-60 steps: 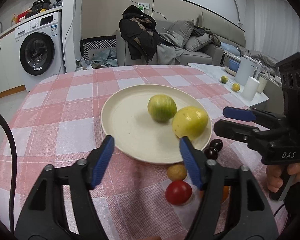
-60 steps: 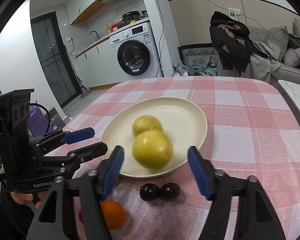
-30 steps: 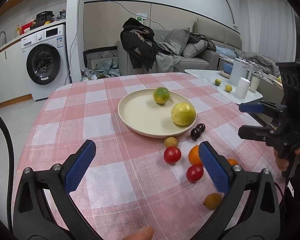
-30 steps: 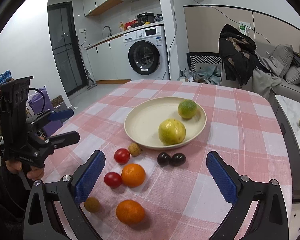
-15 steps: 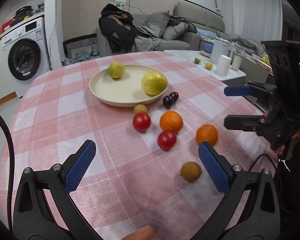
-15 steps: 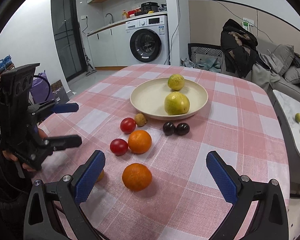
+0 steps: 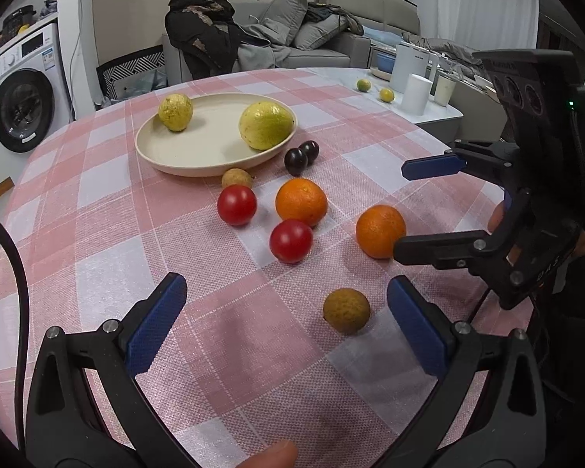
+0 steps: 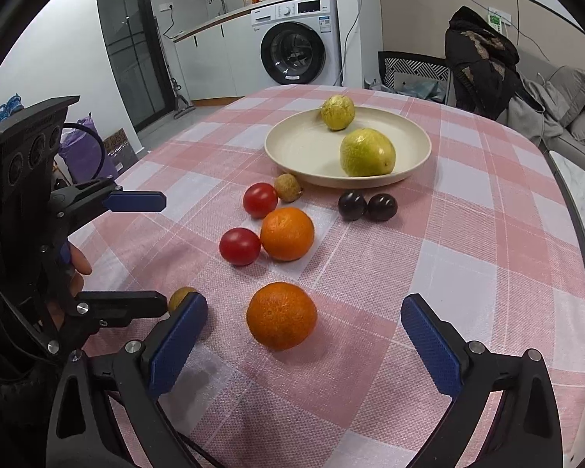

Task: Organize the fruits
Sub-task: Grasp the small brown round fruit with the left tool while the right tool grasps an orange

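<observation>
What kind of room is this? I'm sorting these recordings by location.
Most likely a small home's open living and kitchen area: a washing machine under a counter, a grey sofa piled with clothes, and a checked dining table with fruit.

A: Where does the left wrist camera look from?
B: Low over the table's [image 7: 97,210] near edge, facing the sofa [image 7: 331,39].
A: The right wrist camera?
B: From the opposite side, facing the washing machine [image 8: 296,39]. Both share the plate [image 7: 183,156] and loose fruit.
</observation>
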